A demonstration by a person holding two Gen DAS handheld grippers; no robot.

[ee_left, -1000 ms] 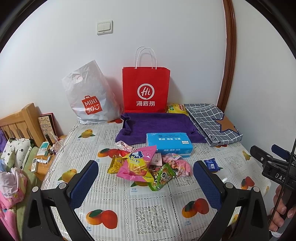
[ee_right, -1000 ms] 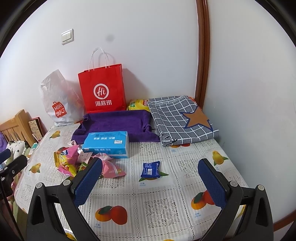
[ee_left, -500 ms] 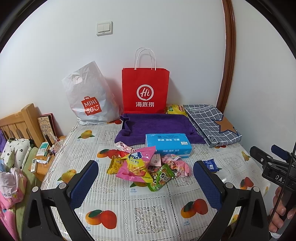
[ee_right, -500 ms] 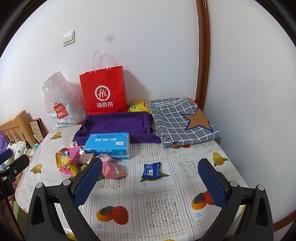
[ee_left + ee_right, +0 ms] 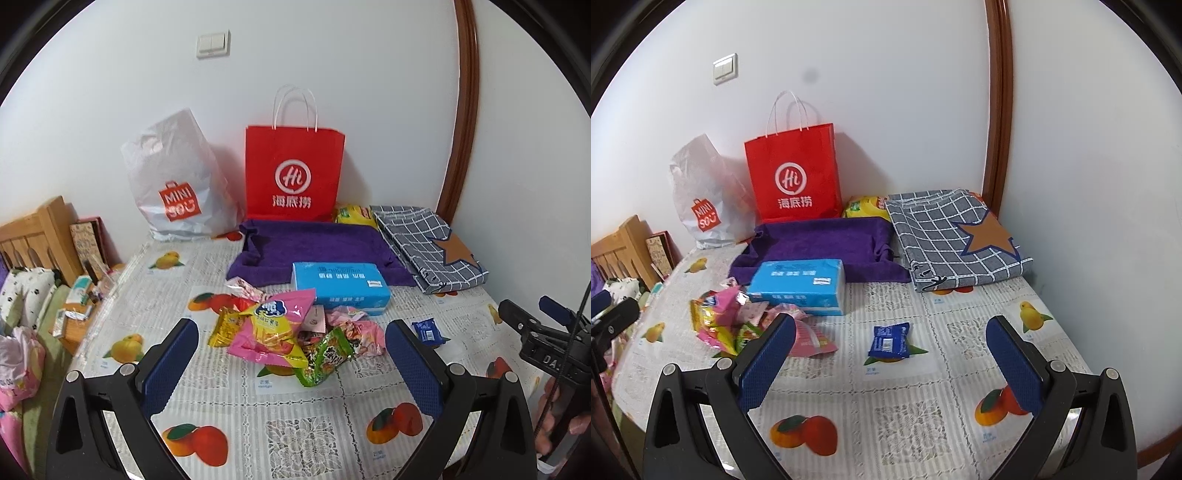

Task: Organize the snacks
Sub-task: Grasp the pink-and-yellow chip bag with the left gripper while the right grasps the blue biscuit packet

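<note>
At frame center we see crinkly foil snack packets (image 5: 284, 332) heaped on the lace-patterned tablecloth (image 5: 295, 435), a flat blue wrapper (image 5: 889, 340) lying apart. Left gripper (image 5: 291, 363) and right gripper (image 5: 891, 363) both spread wide, empty.

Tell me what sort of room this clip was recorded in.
Most likely a bedroom at home: a wooden headboard with patterned bedding sits left of a table under a fruit-print tablecloth, with a red paper shopping bag against the white wall.
</note>
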